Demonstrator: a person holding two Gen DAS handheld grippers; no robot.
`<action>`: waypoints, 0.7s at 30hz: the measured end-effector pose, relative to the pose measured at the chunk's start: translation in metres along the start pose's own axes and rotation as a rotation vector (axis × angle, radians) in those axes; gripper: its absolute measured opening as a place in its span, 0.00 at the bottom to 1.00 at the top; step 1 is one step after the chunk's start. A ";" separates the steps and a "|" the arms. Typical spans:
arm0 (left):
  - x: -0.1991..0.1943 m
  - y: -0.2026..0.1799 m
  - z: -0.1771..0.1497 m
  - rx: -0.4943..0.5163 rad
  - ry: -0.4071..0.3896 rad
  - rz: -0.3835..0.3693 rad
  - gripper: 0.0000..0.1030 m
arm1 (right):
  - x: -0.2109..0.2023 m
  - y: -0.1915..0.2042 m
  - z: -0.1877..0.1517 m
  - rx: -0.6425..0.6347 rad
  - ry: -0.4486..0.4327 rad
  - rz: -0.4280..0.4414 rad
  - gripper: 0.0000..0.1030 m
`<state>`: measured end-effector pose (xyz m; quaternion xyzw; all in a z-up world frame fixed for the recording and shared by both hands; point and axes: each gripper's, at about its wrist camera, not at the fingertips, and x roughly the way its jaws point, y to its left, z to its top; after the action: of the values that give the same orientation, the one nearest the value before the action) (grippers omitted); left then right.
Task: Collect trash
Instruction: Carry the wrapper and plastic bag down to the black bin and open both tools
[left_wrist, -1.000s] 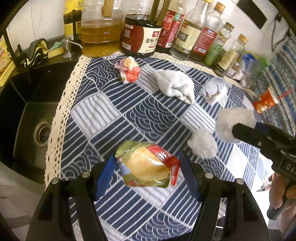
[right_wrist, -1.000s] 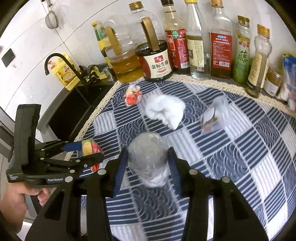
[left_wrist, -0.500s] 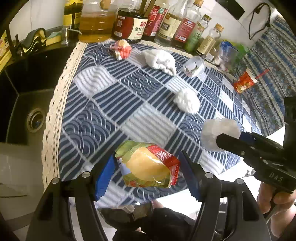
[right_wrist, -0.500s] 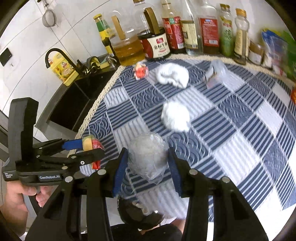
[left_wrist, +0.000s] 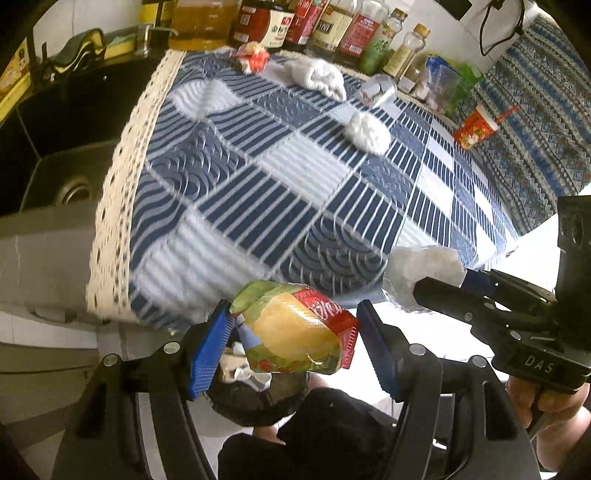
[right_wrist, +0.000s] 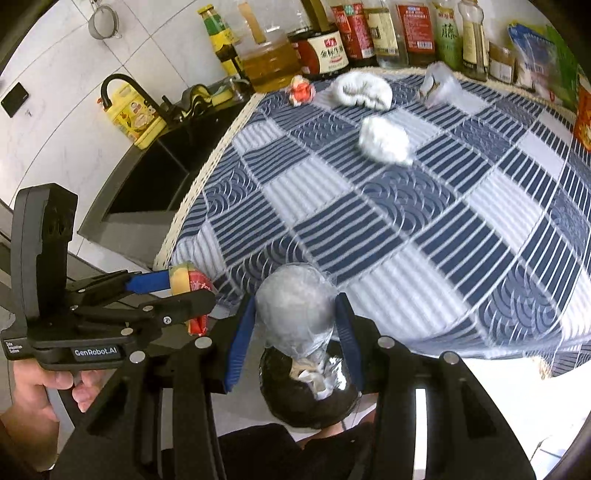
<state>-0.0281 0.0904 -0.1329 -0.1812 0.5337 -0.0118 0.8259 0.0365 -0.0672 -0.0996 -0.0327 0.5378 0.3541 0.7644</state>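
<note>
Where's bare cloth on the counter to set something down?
Free: the whole near half of the blue-and-white patterned tablecloth, from the small white crumpled tissue to the front edge. Crowded: the back strip, with the red-and-white crumpled wrapper, large white paper wad, clear plastic wrapper and the row of condiment bottles.

Domestic kitchen, seen over a cloth-covered counter.
A black sink (right_wrist: 147, 184) with a curved black faucet (right_wrist: 114, 83) adjoins the counter (right_wrist: 406, 221), which carries a blue-and-white patterned cloth. Along the white tiled wall (right_wrist: 55, 74) stands a row of condiment bottles (right_wrist: 373, 33), among them a jug of cooking oil (right_wrist: 269, 62) and a soy sauce jar (right_wrist: 325, 48). A yellow detergent bottle (right_wrist: 129, 114) and a sponge (right_wrist: 218, 96) rest at the sink edge.
</note>
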 end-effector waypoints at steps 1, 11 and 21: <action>0.000 0.001 -0.003 -0.001 0.003 -0.001 0.65 | 0.002 0.002 -0.003 -0.001 0.006 0.000 0.44; 0.026 0.020 -0.045 -0.036 0.096 -0.003 0.65 | 0.032 0.009 -0.042 0.026 0.106 0.002 0.44; 0.074 0.042 -0.079 -0.095 0.221 -0.005 0.65 | 0.074 -0.002 -0.070 0.075 0.218 -0.001 0.44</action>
<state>-0.0740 0.0915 -0.2395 -0.2194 0.6210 -0.0085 0.7524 -0.0055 -0.0615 -0.1919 -0.0426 0.6306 0.3274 0.7023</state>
